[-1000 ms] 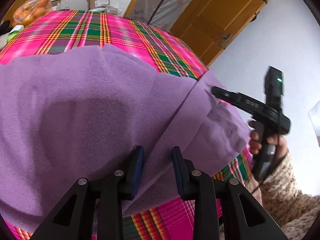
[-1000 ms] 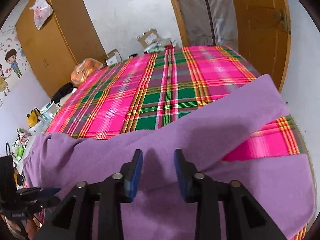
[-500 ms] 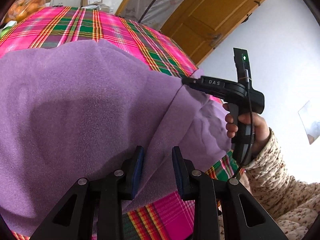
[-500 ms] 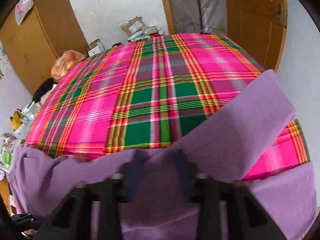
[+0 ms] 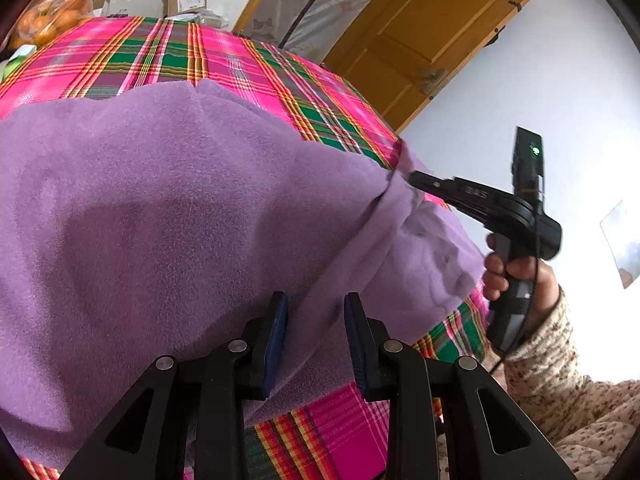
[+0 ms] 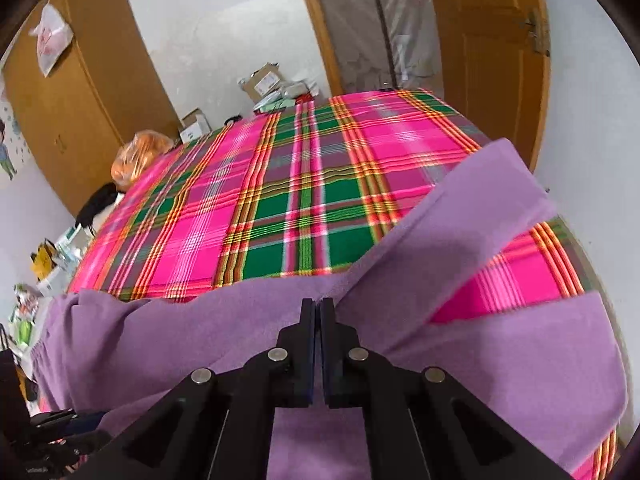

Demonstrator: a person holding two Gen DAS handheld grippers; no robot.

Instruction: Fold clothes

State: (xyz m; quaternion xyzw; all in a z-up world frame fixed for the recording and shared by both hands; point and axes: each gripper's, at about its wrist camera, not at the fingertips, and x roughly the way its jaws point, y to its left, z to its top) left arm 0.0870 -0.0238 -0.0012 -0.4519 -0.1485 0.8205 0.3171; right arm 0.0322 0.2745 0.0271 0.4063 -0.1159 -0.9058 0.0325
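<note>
A purple fleece garment (image 5: 168, 208) lies spread on the pink and green plaid bed cover (image 5: 168, 56). My left gripper (image 5: 316, 320) hovers open over its near edge, with cloth below the blue pads and nothing pinched. In the left wrist view my right gripper (image 5: 414, 178) comes in from the right, held by a hand (image 5: 516, 272), and the cloth bunches at its tip. In the right wrist view my right gripper (image 6: 318, 306) is shut on the purple garment (image 6: 200, 340) where a long sleeve (image 6: 460, 232) runs off to the far right.
A bag of oranges (image 6: 138, 156) and cardboard boxes (image 6: 264, 80) sit beyond the bed's far end. A wooden door (image 6: 488, 52) stands at the right and a wardrobe (image 6: 68, 112) at the left. Small clutter (image 6: 44, 264) lines the bed's left side.
My right gripper went from open to shut, pinching the purple cloth near the sleeve. The left gripper stayed open over the near edge.
</note>
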